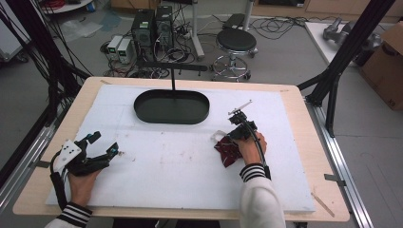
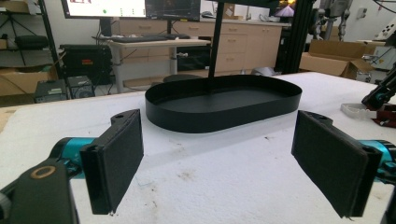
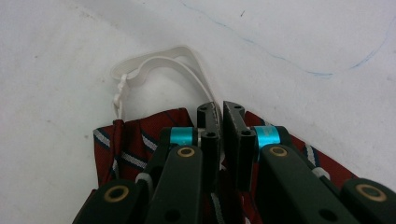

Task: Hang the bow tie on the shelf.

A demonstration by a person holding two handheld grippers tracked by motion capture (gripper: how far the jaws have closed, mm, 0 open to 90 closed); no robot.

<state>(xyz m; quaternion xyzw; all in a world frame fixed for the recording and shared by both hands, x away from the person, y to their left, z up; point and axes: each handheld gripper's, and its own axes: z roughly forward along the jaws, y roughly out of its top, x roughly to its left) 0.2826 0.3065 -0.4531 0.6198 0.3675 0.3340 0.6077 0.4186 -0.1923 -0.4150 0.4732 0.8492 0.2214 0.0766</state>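
Bench [image 1: 294,102]: a pale wood top, most of it under a white sheet [image 1: 180,156] that shows small stains and a faint blue line.
Tray [image 1: 171,107]: black, oval, low-walled, at the far middle of the sheet; a thin black post rises from inside it. In my left tool view it lies ahead of me, well apart from my jaws.
Left tool [image 1: 105,146]: in my left hand [image 1: 81,183] at the near left of the sheet, jaws spread wide with nothing between the flat black pads [image 2: 116,156].
Right tool [image 1: 237,135]: in my right hand [image 1: 250,149] at the right of the sheet, tipped down onto the cloth. In my right tool view the jaws are drawn nearly together, a narrow gap left; they press at the cloth's top edge by the strap, but I cannot tell whether any fabric is pinched.
Cloth [image 3: 123,142]: dark red with pale stripes, lying crumpled on the sheet under my right tool, well right of the tray.
Strap [image 3: 154,60]: a white loop with a small clasp, running from the cloth's top edge and lying flat on the sheet just beyond my jaws.
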